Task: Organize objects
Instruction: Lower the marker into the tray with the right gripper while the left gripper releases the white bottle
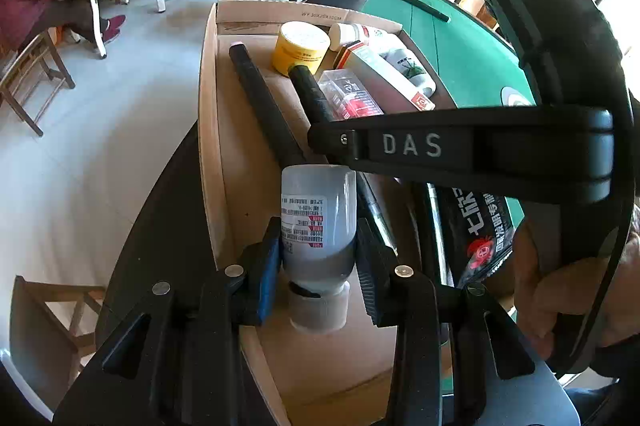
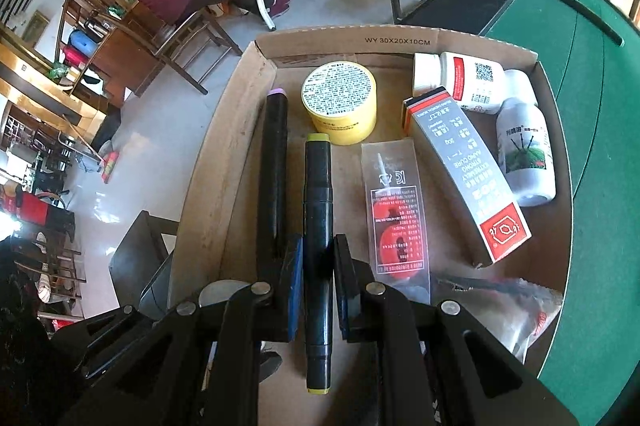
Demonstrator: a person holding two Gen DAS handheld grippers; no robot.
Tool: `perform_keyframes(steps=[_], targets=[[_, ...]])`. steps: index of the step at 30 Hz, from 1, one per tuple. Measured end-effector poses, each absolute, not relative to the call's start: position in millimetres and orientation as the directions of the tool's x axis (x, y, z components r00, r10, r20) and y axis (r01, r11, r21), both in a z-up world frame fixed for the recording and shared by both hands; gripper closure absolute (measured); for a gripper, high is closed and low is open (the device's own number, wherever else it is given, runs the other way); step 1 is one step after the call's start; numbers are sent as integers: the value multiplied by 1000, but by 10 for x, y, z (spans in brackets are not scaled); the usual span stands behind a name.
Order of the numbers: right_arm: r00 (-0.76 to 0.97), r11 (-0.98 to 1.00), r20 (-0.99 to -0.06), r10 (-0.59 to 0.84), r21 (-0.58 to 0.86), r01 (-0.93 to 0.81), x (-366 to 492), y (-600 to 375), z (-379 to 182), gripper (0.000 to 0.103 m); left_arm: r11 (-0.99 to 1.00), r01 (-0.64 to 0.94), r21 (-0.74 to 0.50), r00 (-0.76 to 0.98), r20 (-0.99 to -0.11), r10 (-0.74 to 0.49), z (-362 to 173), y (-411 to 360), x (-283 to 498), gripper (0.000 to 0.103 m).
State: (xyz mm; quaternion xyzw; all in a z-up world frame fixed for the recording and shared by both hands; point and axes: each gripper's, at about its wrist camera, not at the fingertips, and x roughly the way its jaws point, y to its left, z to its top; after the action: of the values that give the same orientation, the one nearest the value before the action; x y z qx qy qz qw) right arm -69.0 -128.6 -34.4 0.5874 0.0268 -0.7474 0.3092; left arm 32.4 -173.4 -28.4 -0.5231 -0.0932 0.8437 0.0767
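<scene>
We are working through the packing step of the tidy-up, loading loose items into the open cardboard box (image 2: 400, 39) that sits at the edge of the green felt table (image 2: 592, 73).

On the left, our left gripper (image 1: 318, 258) is clamping a small translucent bottle (image 1: 318, 214) at its lower body, cap end toward the camera, above the near end of the box. The right-hand tool is crossing just beyond it, so the next move seems to call for waiting or steering around that arm before lowering the bottle onto bare cardboard.

Moving right, our right gripper (image 2: 316, 286) is holding the yellow-capped black marker (image 2: 318, 226) between narrowly set pads, the pen running straight ahead along the fingers. It is lying parallel to, and just beside, the purple-capped marker (image 2: 274, 161) near the left wall. We judge this marker is being set down; whether it is touching the floor of the box we cannot tell. Releasing it calls for spreading the pads and backing off without nudging the clear glue packet (image 2: 396, 209) to its right.
</scene>
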Motion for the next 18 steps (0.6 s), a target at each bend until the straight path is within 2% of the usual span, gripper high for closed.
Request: perform_keyframes(steps=[18], targets=[[-120,-799,-886,-448,337,498,-675,-1347,-275,89,-983,-48,-177,-456,-872,179,-293,-1618,393,69]])
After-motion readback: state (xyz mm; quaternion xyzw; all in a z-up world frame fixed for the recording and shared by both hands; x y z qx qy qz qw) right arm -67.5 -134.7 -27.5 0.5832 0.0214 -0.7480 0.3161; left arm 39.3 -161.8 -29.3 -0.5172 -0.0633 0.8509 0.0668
